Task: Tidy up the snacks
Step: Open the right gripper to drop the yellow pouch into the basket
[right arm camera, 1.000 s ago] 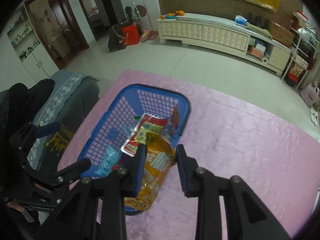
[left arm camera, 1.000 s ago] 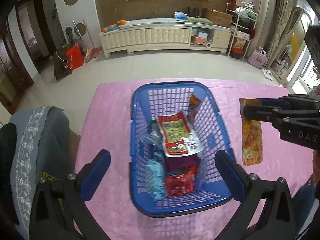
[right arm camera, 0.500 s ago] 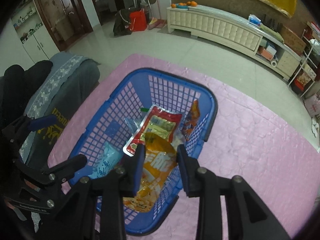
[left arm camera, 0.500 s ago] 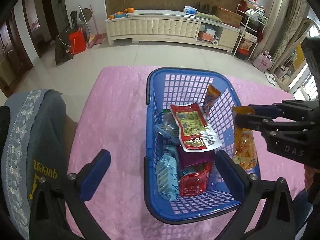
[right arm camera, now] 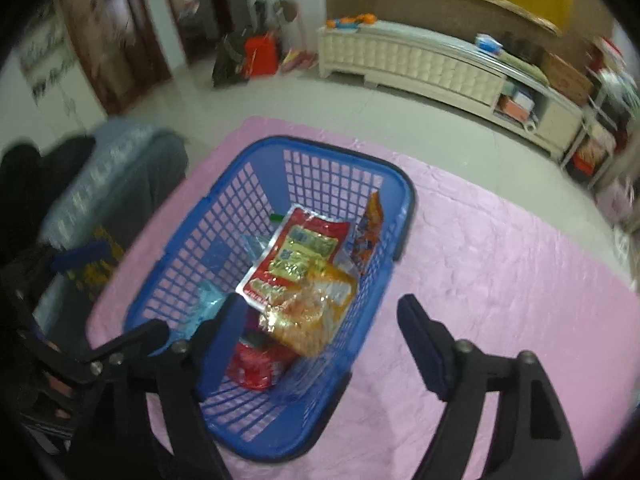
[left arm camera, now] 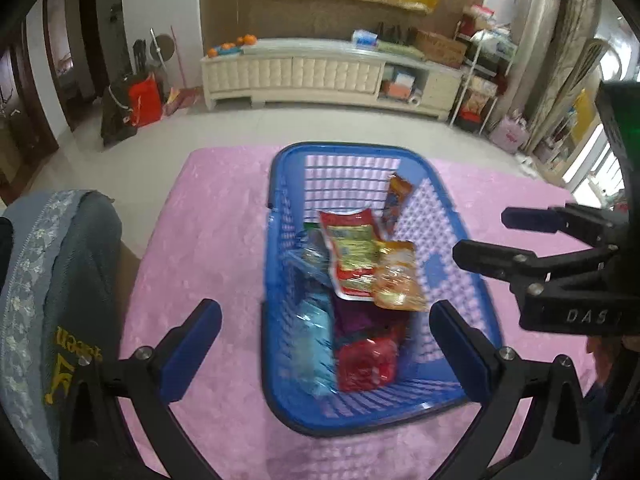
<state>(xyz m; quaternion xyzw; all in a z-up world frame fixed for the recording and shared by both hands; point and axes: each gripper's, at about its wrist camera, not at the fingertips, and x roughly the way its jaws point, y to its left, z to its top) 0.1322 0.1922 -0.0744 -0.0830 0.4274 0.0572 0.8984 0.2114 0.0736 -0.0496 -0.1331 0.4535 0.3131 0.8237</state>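
Observation:
A blue plastic basket (left arm camera: 276, 184) stands on the pink tablecloth (left arm camera: 208, 220) and holds several snack packets. An orange packet (left arm camera: 396, 276) lies on top of a red and yellow packet (left arm camera: 352, 248); both also show in the right wrist view, the orange one (right arm camera: 312, 312) over the red one (right arm camera: 300, 248). My left gripper (left arm camera: 326, 336) is open and empty, its fingers on either side of the basket's near end. My right gripper (right arm camera: 320, 340) is open and empty above the basket's right rim; it also shows in the left wrist view (left arm camera: 480, 236).
A chair draped with grey-blue cloth (left arm camera: 52, 280) stands at the table's left edge. Pink cloth (right arm camera: 500, 260) stretches to the right of the basket. A long white cabinet (left arm camera: 320, 72) stands against the far wall across the tiled floor.
My right gripper carried the orange packet left over the basket, opened and let it go; the packet now lies in the basket. The left gripper stayed open.

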